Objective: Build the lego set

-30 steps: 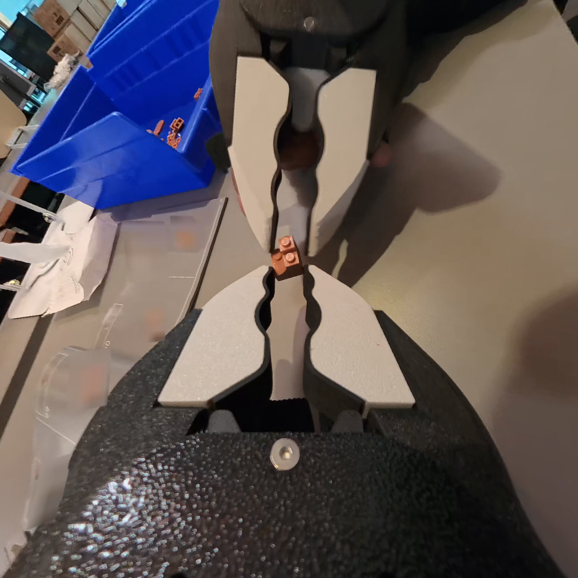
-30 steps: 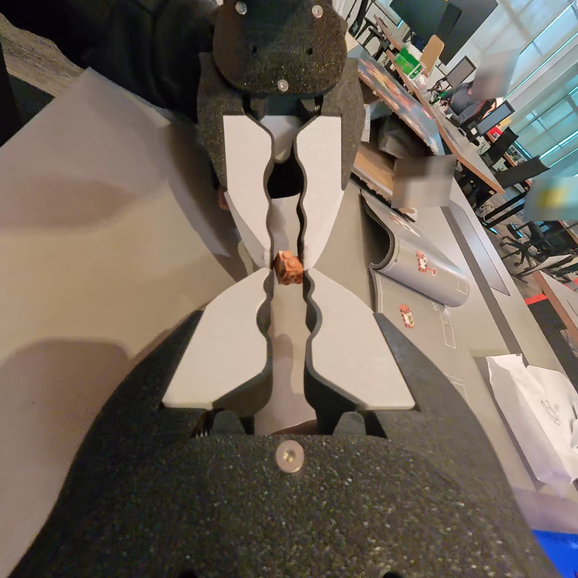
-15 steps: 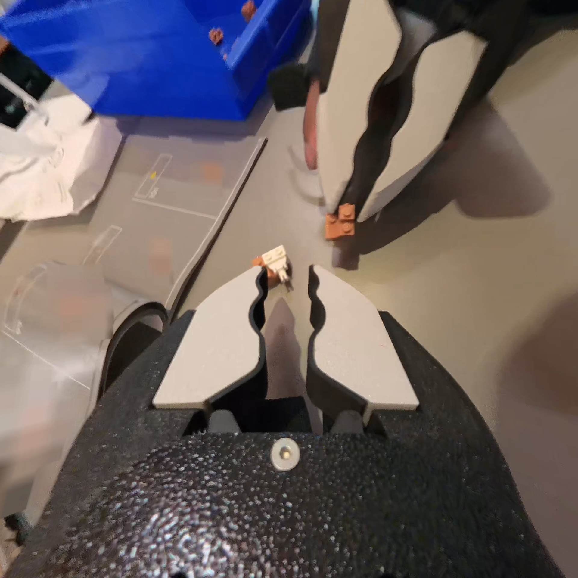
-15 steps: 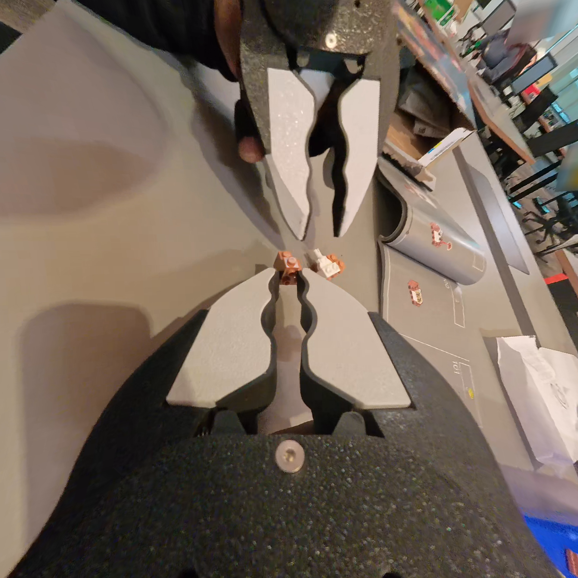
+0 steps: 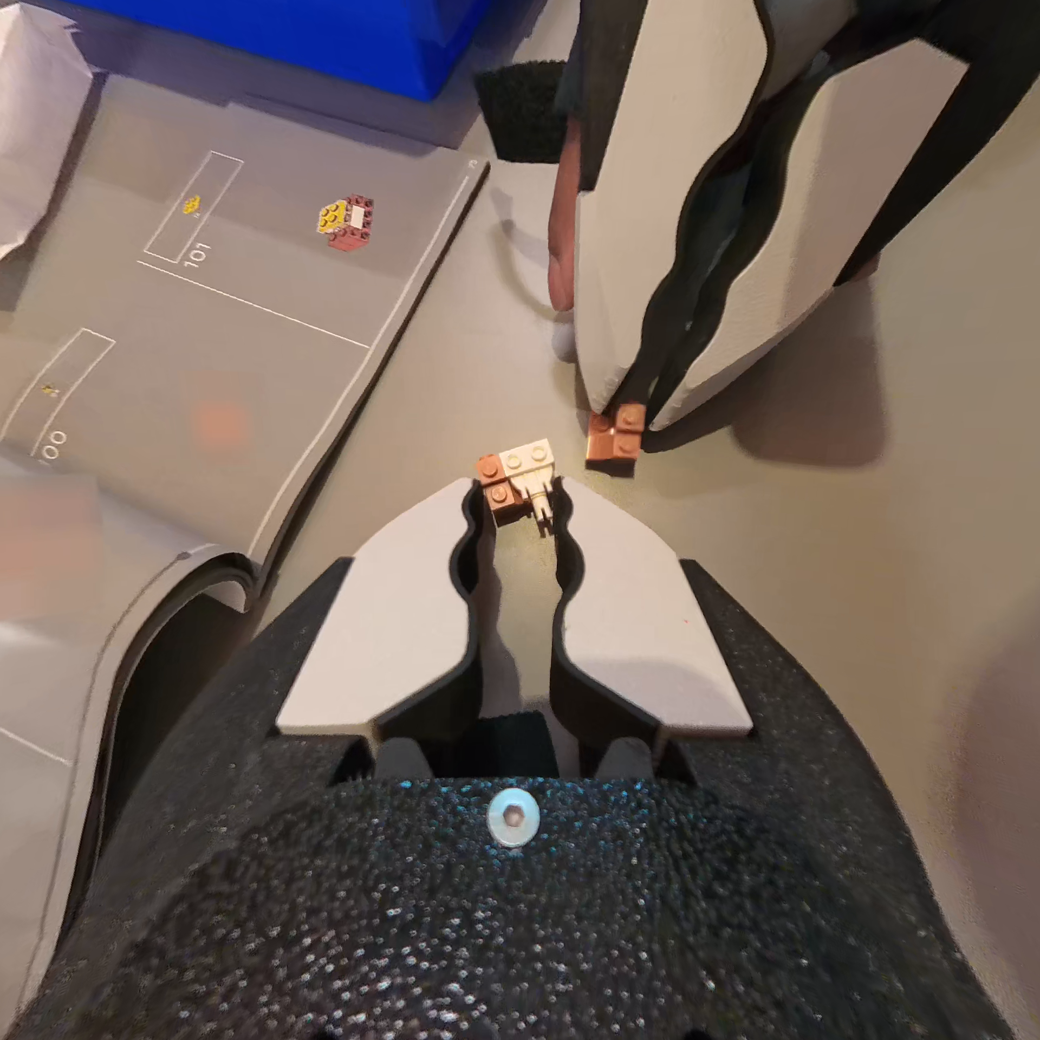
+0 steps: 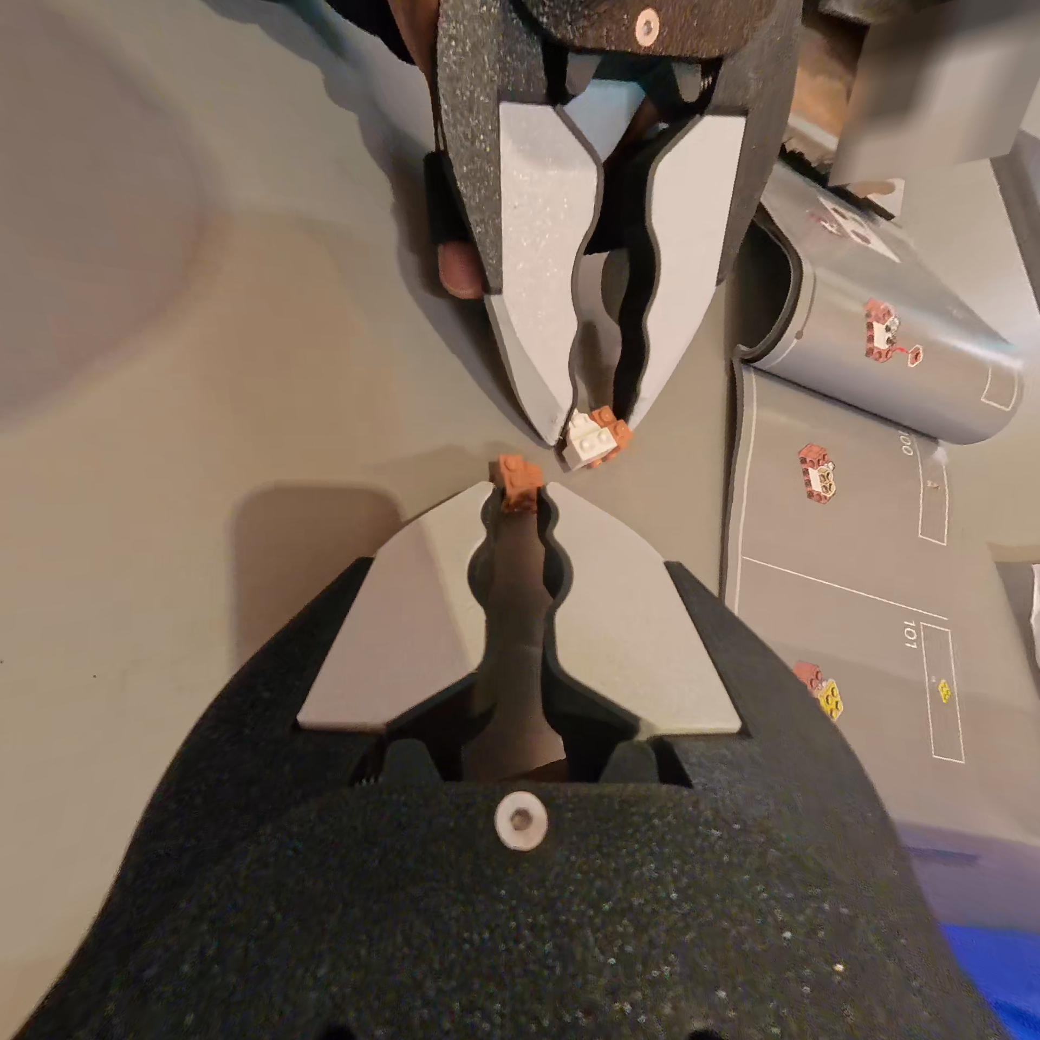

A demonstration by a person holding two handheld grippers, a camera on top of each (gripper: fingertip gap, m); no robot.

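Note:
My left gripper is open, low over the grey table. Its fingertips straddle a small brown-and-white brick assembly that lies on the table, close to its sides. I cannot see the pads pressing on it. The assembly also shows in the right wrist view, between the left gripper's tips. My right gripper is shut on a small brown brick piece at its fingertips. In the left wrist view that gripper comes in from the upper right, with the brown piece close to the table, just right of the assembly.
A grey mat with printed brick pictures and outlined boxes lies to the left, and its rolled end lies beyond. A blue bin and white paper are at the far left. A person's finger is on the right gripper. My left and right fingertips are right by each other.
A second ago both grippers pinched the brown piece between them. My left gripper let go, opened and moved down around the assembly on the table. My right gripper kept the brown piece.

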